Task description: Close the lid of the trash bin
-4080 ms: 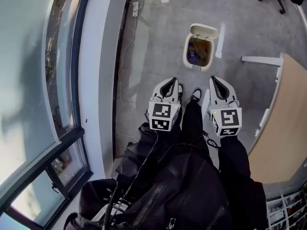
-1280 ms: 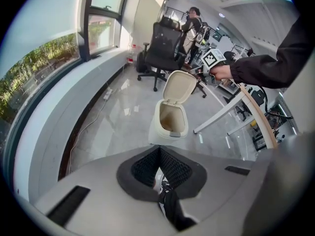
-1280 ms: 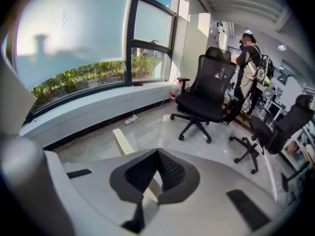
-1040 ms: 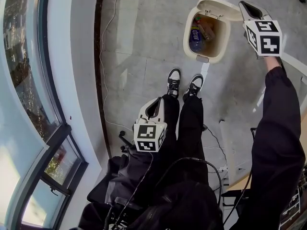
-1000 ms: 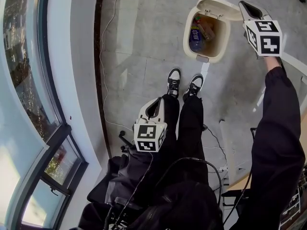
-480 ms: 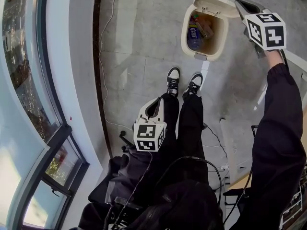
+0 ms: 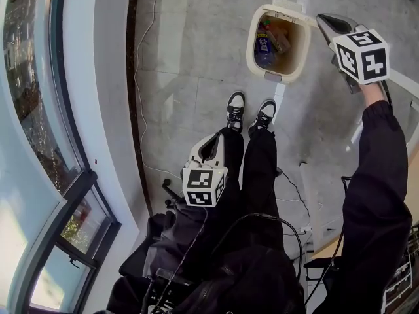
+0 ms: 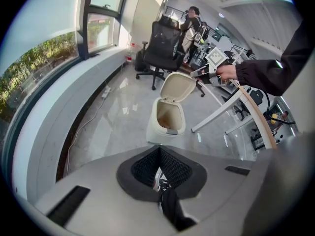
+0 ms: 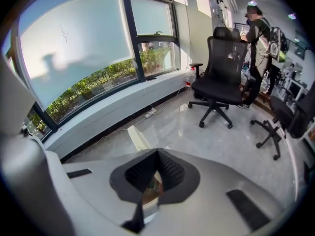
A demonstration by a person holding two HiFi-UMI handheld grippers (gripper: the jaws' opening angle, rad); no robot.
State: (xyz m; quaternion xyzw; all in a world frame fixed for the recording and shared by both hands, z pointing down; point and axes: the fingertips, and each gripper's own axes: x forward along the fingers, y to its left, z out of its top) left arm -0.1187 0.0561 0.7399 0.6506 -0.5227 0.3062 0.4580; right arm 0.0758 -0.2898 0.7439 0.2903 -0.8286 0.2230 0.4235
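The trash bin (image 7: 251, 42) stands open on the floor (image 7: 196, 57) with rubbish (image 7: 268, 42) inside. Its lid (image 8: 178, 86) is swung up on the hinge at the far side.

The right gripper (image 9: 157, 154) has its jaws pressed together with nothing between them. The lid's edge shows just ahead of the tips and a little to their left; I cannot tell whether they touch it. The left gripper (image 8: 158, 151) hangs low by the person's legs (image 7: 262, 169), jaws likewise together and empty, with the bin well ahead of them.

The step in hand, I judge, is tipping the lid forward over its hinge. Jaws pressed together make a good blunt pusher (no pinch is needed).

- Set the tips behind the lid's top edge, farthest from the hinge.
- Push toward the person and follow the lid's arc down.
- Finish with a press straight down near the front latch.

The bin looks light, so a sideways shove could slide it.
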